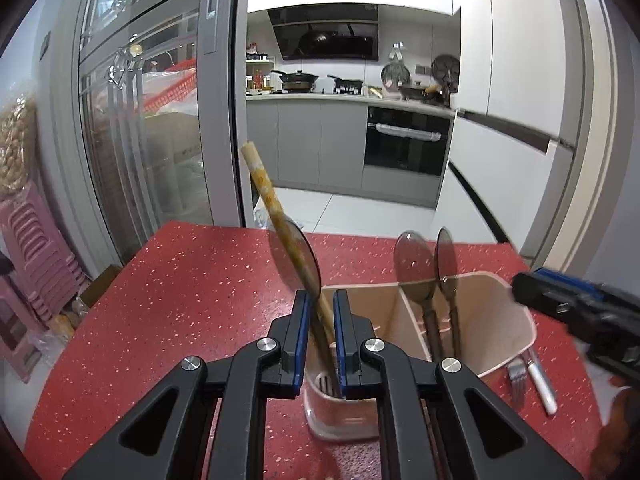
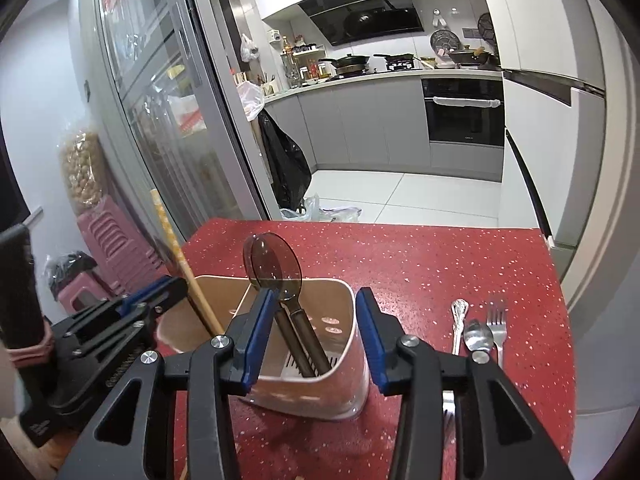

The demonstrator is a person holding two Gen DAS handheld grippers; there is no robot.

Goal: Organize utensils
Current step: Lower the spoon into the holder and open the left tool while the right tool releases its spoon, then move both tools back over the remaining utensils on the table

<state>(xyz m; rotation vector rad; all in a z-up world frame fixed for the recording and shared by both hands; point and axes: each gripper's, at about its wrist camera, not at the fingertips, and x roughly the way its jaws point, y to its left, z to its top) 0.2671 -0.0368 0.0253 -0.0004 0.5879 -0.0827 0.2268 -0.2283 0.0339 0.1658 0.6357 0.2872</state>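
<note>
The left gripper (image 1: 320,312) sits low over the left compartment of the beige holder (image 1: 516,320), its fingers drawn close around the wooden chopstick (image 1: 266,188) and a dark spoon (image 1: 298,252) that stand between them; whether the pads actually press on the stick is hard to tell from this angle. The chopstick leans up and to the left, its lower end inside the compartment. Two more dark spoons (image 1: 414,258) stand bowl-up in the holder's right compartment (they overlap in the right wrist view). The right gripper (image 2: 316,336) hangs with its fingers spread wide either side of the holder (image 2: 344,320), holding nothing. On the red table (image 2: 420,256), right of the holder, lie a steel spoon (image 2: 478,336), a fork (image 2: 497,320) and an ornate handle (image 2: 459,312), close together.
</note>
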